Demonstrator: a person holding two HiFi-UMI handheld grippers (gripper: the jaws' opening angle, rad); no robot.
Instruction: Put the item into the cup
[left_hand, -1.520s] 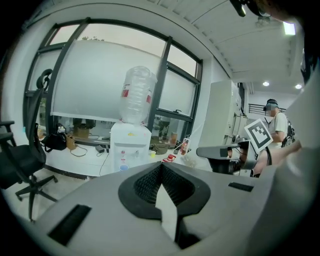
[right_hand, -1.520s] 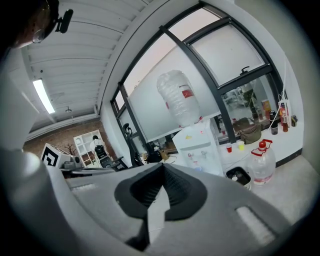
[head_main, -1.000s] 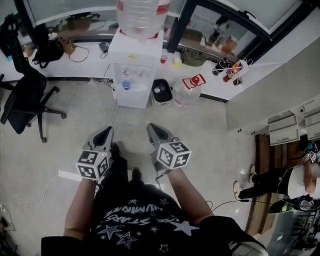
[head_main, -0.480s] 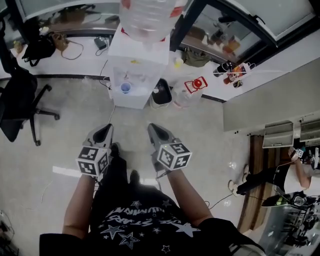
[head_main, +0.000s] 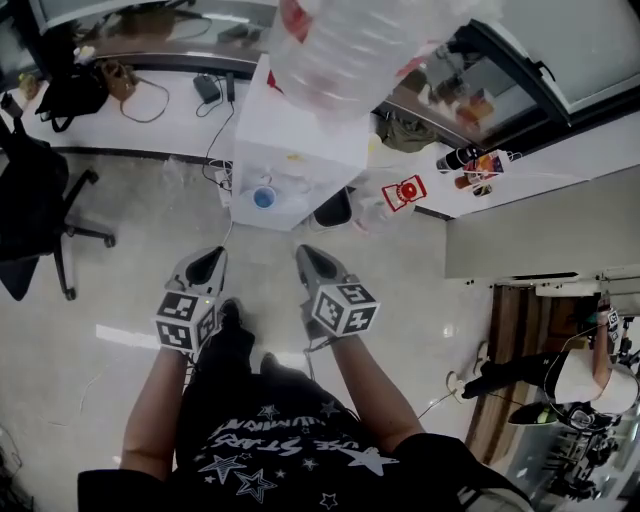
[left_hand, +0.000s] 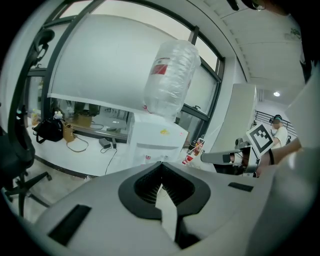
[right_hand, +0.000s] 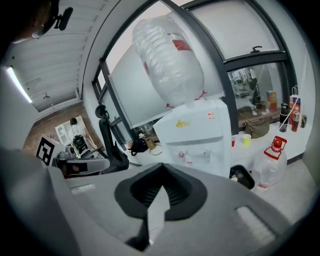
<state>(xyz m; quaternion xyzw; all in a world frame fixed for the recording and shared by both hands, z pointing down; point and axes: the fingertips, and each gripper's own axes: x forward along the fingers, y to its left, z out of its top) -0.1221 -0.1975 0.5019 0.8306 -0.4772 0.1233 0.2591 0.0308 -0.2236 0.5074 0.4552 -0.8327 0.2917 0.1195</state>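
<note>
A white water dispenser (head_main: 300, 150) with a big clear bottle (head_main: 350, 45) on top stands straight ahead of me. A small blue cup (head_main: 264, 196) sits in its tap alcove. My left gripper (head_main: 210, 256) and right gripper (head_main: 305, 252) are held side by side at waist height, short of the dispenser and pointing at it. Both have their jaws closed to a point with nothing seen between them. The left gripper view shows its jaws (left_hand: 161, 165) meeting before the dispenser (left_hand: 155, 142). The right gripper view shows the same (right_hand: 162, 167), with a red and a yellow cup (right_hand: 246, 140) on the ledge behind.
A black bin (head_main: 335, 208) and a clear jug with a red cap (head_main: 400, 195) stand on the floor right of the dispenser. An office chair (head_main: 30, 200) is at the left. A low ledge (head_main: 120, 125) carries cables and a black bag (head_main: 70, 90). Another person (head_main: 590, 380) is at far right.
The view has moved toward the dispenser, which now looms larger and closer. Both grippers keep the same pose in front of my body.
</note>
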